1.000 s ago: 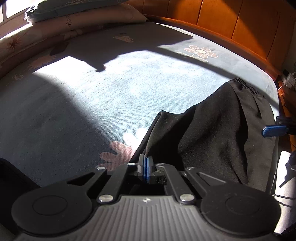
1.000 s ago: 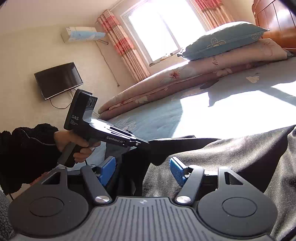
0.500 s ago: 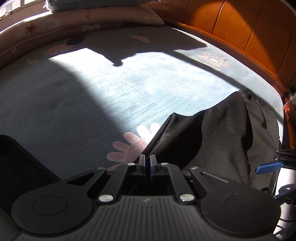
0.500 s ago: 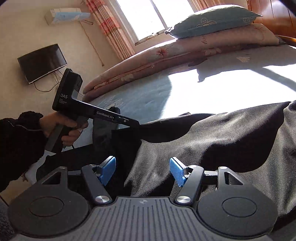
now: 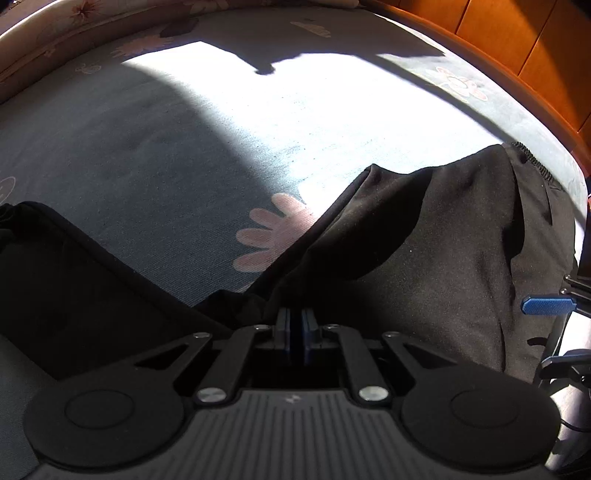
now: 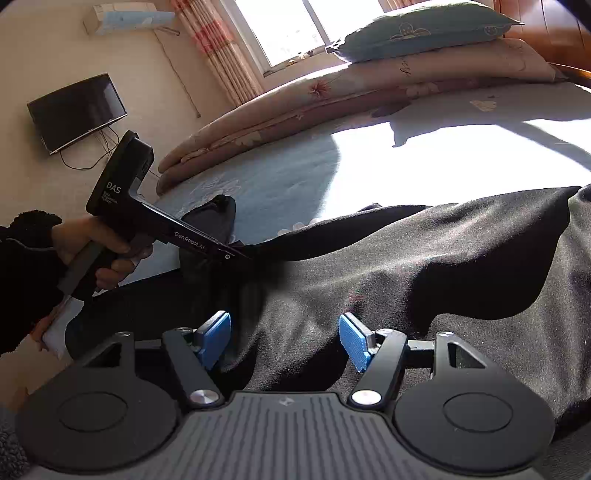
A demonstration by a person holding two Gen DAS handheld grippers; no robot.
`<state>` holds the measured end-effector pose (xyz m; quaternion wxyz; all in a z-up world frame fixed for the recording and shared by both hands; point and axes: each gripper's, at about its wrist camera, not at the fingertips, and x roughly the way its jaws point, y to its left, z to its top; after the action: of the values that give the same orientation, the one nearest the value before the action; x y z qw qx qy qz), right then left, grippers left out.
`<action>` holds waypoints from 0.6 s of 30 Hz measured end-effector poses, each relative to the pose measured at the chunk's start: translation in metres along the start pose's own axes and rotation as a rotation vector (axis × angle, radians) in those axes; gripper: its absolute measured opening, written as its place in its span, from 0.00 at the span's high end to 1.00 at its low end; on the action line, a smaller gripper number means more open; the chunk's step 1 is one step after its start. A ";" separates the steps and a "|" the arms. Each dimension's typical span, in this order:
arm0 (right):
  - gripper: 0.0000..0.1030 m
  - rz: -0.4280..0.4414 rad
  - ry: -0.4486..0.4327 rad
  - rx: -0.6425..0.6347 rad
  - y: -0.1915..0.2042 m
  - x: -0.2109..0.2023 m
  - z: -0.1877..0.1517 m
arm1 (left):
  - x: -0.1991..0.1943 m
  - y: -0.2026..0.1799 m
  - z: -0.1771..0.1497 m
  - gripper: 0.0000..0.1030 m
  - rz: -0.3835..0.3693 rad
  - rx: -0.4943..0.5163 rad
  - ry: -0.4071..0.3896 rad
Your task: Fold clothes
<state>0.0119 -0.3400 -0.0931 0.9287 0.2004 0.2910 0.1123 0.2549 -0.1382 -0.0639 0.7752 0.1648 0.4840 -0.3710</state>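
Note:
A black garment (image 5: 443,258) with an elastic waistband lies rumpled on the bed; in the right wrist view the garment (image 6: 443,277) fills the foreground. My left gripper (image 5: 295,326) pinches a fold at its edge; the jaws are opening by a sliver, with the cloth still between the pads. From the right wrist view, that fold rises to the left gripper's (image 6: 245,255) tip, held by a person's hand (image 6: 92,243). My right gripper (image 6: 284,339) stands open just over the garment, its blue pads (image 6: 354,343) wide apart; one pad (image 5: 548,305) shows at the far right.
The blue-grey flowered sheet (image 5: 184,147) is half in sun. More black cloth (image 5: 74,277) lies at the lower left. A wooden headboard (image 5: 517,37) borders the far right. A pillow (image 6: 424,29) on a rolled quilt (image 6: 332,92) lies by the window; a TV (image 6: 77,110) hangs left.
My left gripper has slid across the bed with the cloth's edge, and a thin gap has appeared between its pads. My right gripper tipped down closer over the garment, still open.

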 end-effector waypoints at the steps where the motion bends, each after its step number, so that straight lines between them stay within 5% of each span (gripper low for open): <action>1: 0.32 -0.002 0.002 0.001 0.001 0.000 -0.001 | -0.009 0.003 -0.001 0.83 0.013 -0.026 -0.012; 5: 0.32 -0.010 0.012 -0.027 0.015 0.001 -0.005 | -0.040 0.019 -0.009 0.49 0.124 -0.127 -0.047; 10: 0.32 0.000 0.024 -0.126 0.046 0.000 -0.008 | -0.065 0.057 -0.027 0.29 0.133 -0.370 -0.059; 18: 0.28 -0.025 0.057 -0.152 0.066 -0.009 -0.022 | -0.072 0.086 -0.058 0.24 0.062 -0.633 -0.073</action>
<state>-0.0143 -0.2769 -0.0756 0.9340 0.1223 0.3102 0.1280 0.2628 -0.0147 -0.0375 0.8158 -0.0830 0.5420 -0.1839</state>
